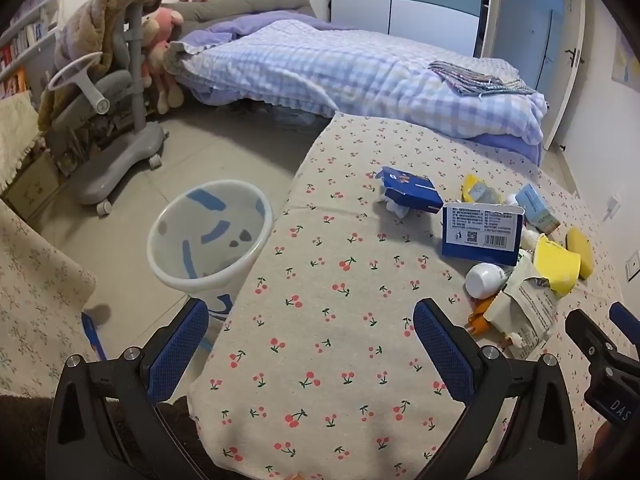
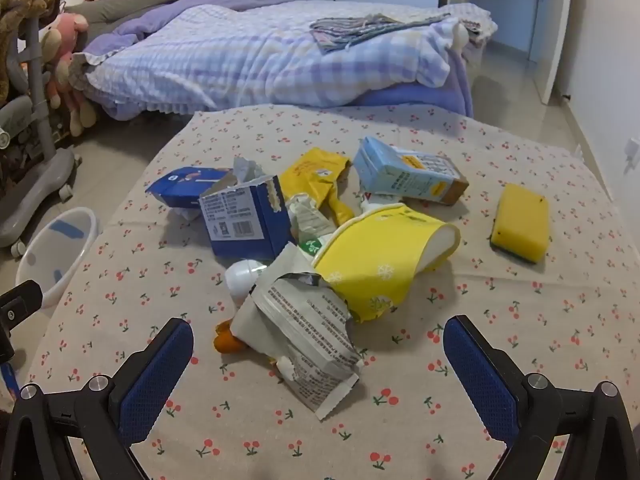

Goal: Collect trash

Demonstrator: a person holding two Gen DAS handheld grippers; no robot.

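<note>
A heap of trash (image 2: 320,248) is seen at the middle of the cherry-print tablecloth (image 2: 500,340): a torn grey-white pouch (image 2: 308,332) nearest the camera, a crushed yellow paper cup (image 2: 376,260) at its 1 o'clock, a torn blue carton (image 2: 244,220) at 11 o'clock, a white bottle (image 2: 240,276) wedged between carton and pouch, a pale blue milk carton (image 2: 408,176) further back at 1 o'clock, and a yellow sponge (image 2: 520,220) set apart at 3 o'clock. No piece is held. The right gripper (image 2: 320,364) is poised above the near edge of the heap, fingers spread wide and released, the pouch lying just ahead between them but untouched. The left gripper (image 1: 312,344) is likewise spread and empty, hovering over bare cloth, with the heap at its 2 o'clock. The step in hand is judged to be the opening one, nothing collected as yet. A white wastebasket (image 1: 208,236) stands on the tiled floor just beside the table's left edge, at 10 o'clock from the left gripper; scraps of blue and grey are noted inside, though it cannot be told whether these are print or contents. The next move is judged to call for lowering the right gripper onto the pouch, closing on it, and carrying it leftward over the basket. Beyond, a bed with checked lilac bedding (image 2: 260,52), a grey wheeled chair (image 1: 112,120) and plush toys (image 1: 164,52) are noted.
</note>
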